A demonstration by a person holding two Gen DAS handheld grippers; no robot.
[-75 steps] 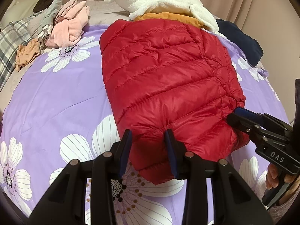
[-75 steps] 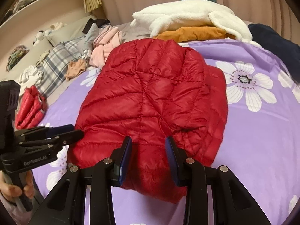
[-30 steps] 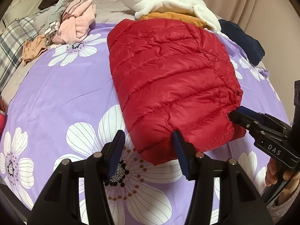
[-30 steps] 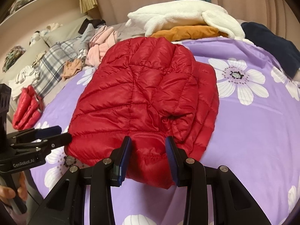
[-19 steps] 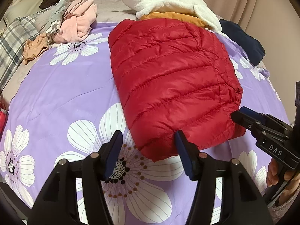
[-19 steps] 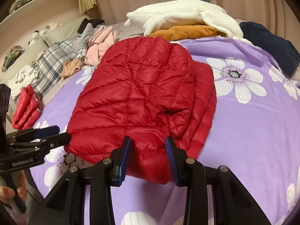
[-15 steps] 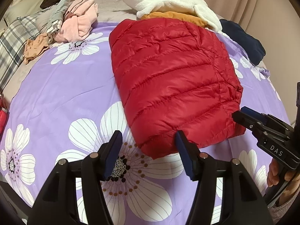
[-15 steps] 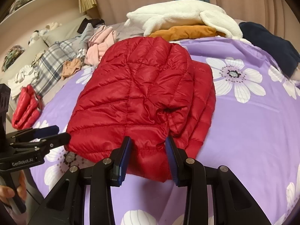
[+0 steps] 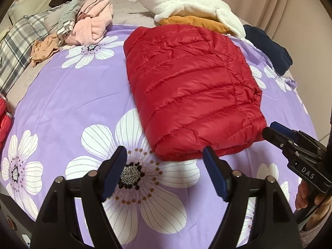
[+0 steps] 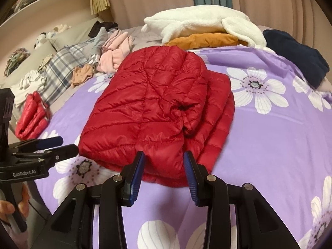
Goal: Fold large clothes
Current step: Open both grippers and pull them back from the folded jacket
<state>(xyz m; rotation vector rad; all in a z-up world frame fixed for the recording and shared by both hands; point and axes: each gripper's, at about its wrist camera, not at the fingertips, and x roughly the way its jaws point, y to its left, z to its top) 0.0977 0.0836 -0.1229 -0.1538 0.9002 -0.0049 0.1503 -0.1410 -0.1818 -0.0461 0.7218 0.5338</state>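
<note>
A red quilted puffer jacket (image 9: 193, 87) lies folded into a rough rectangle on the purple flowered bed cover (image 9: 72, 103). My left gripper (image 9: 164, 150) hovers at its near hem with the jaws opening wide; the hem's corner lies between the tips, and neither pad touches it. The right wrist view shows the jacket (image 10: 149, 103) with its sleeve folded across the top. My right gripper (image 10: 163, 157) sits on the near hem. Red fabric fills the gap between its blue pads, and these jaws are starting to open. Each gripper also shows in the other's view: the right gripper (image 9: 269, 130) and the left gripper (image 10: 64, 144).
A white fleece (image 9: 186, 6) lies over an orange garment (image 9: 193, 21) at the bed's far side, with a navy garment (image 9: 269, 45) to the right. Pink clothes (image 9: 91, 25), plaid fabric (image 9: 16, 41) and a small red folded jacket (image 10: 31, 116) lie on the left.
The left jaws have spread wide and let go of the jacket's hem, which now rests on the bed. The right gripper has stayed at the hem, its pads slightly wider.
</note>
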